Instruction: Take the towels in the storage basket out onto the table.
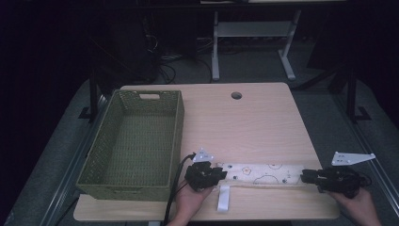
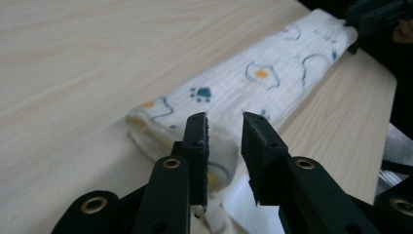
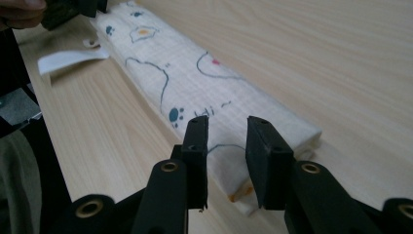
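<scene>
A long folded white cloth (image 1: 263,173) printed with paw and egg doodles lies along the table's near edge. My left gripper (image 1: 223,174) is at its left end and my right gripper (image 1: 303,176) at its right end. In the left gripper view the jaws (image 2: 225,122) stand slightly apart over the cloth's rolled end (image 2: 243,83), with no pad pressing on it. The right gripper (image 3: 227,124) likewise has its jaws parted, straddling the cloth's corner (image 3: 195,83) without pinching it. A white label strip (image 1: 224,197) hangs from the cloth near the left hand.
A green woven basket (image 1: 179,122) stands on the left half of the wooden table (image 1: 244,122), with nothing in it. A cable hole (image 1: 236,95) sits near the far edge. Desk legs and cables stand on the floor beyond.
</scene>
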Tool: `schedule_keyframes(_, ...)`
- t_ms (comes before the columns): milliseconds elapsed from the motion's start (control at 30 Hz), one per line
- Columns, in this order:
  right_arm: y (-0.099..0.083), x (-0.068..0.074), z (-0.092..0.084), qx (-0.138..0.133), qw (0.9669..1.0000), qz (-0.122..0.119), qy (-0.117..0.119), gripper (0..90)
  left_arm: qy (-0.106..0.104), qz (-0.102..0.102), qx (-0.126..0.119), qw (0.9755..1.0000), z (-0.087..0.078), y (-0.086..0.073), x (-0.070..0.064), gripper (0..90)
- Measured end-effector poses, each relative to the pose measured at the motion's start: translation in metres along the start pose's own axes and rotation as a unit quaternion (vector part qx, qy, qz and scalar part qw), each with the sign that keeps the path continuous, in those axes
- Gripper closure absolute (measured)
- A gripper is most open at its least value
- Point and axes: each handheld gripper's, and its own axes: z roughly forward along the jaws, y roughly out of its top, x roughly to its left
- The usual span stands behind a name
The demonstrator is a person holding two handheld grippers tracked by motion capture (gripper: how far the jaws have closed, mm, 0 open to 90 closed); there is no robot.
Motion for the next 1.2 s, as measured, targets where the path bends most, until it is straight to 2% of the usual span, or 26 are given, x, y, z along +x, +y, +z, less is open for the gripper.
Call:
schedule_keyframes(200, 0.010, -0.001, 0.004, -0.014, 0.9999, -0.001, 0.000, 77.8, -0.014, 0.000, -0.013, 0.9998, 0.010, 0.017, -0.004, 76.4)
schedule_keyframes(267, 0.012, -0.001, 0.006, -0.015, 0.9999, 0.002, 0.001, 78.5, -0.014, 0.001, -0.016, 0.9998, 0.012, 0.019, -0.005, 77.0)
schedule_keyframes(300, 0.012, -0.001, 0.006, -0.015, 0.9999, 0.002, 0.001, 78.5, -0.012, 0.007, -0.014, 0.9998, 0.014, 0.020, -0.006, 77.0)
schedule_keyframes(400, 0.011, -0.002, 0.012, -0.006, 1.0000, 0.001, -0.005, 80.1, 0.000, 0.007, 0.002, 1.0000, 0.024, 0.021, -0.005, 78.4)
schedule_keyframes(467, 0.008, -0.005, 0.016, 0.004, 1.0000, 0.003, -0.006, 80.6, 0.003, -0.002, 0.013, 0.9999, 0.028, 0.018, -0.003, 79.3)
schedule_keyframes(533, 0.006, -0.005, 0.017, 0.008, 0.9999, 0.004, -0.008, 80.7, 0.003, -0.004, 0.020, 0.9998, 0.030, 0.016, -0.002, 79.3)
schedule_keyframes(633, -0.003, -0.006, 0.023, 0.018, 0.9997, 0.006, -0.014, 80.7, 0.012, -0.003, 0.049, 0.9987, 0.033, 0.007, 0.002, 78.8)
schedule_keyframes(767, -0.007, -0.004, 0.029, 0.031, 0.9993, 0.002, -0.020, 80.3, 0.015, -0.009, 0.062, 0.9979, 0.035, -0.001, 0.005, 78.5)
schedule_keyframes(833, -0.010, -0.003, 0.032, 0.040, 0.9989, -0.005, -0.025, 79.6, 0.012, -0.011, 0.056, 0.9983, 0.034, -0.004, 0.006, 78.6)
schedule_keyframes(900, -0.014, -0.001, 0.033, 0.032, 0.9991, -0.006, -0.027, 79.2, 0.013, -0.004, 0.060, 0.9981, 0.033, -0.004, 0.006, 78.3)
schedule_keyframes(933, -0.014, -0.002, 0.033, 0.030, 0.9992, -0.006, -0.027, 78.6, 0.013, -0.009, 0.054, 0.9984, 0.032, -0.004, 0.004, 77.0)
schedule_keyframes(1000, -0.012, -0.002, 0.032, 0.033, 0.9991, -0.002, -0.027, 75.8, 0.011, -0.003, 0.042, 0.9990, 0.029, -0.001, 0.002, 75.2)
schedule_keyframes(1067, -0.008, 0.001, 0.029, 0.021, 0.9992, -0.009, -0.034, 74.6, 0.012, -0.001, 0.026, 0.9996, 0.025, 0.004, 0.000, 74.8)
schedule_keyframes(1100, -0.008, 0.001, 0.029, 0.021, 0.9992, -0.009, -0.034, 74.6, 0.012, -0.001, 0.026, 0.9996, 0.025, 0.004, 0.000, 74.6)
schedule_keyframes(1133, -0.001, 0.002, 0.025, 0.004, 0.9991, -0.011, -0.041, 73.3, 0.015, -0.001, 0.019, 0.9997, 0.024, 0.006, 0.000, 74.4)
schedule_keyframes(1200, 0.006, 0.001, 0.026, -0.004, 0.9987, -0.015, -0.049, 70.5, 0.029, 0.004, 0.015, 0.9994, 0.025, 0.013, 0.001, 73.0)
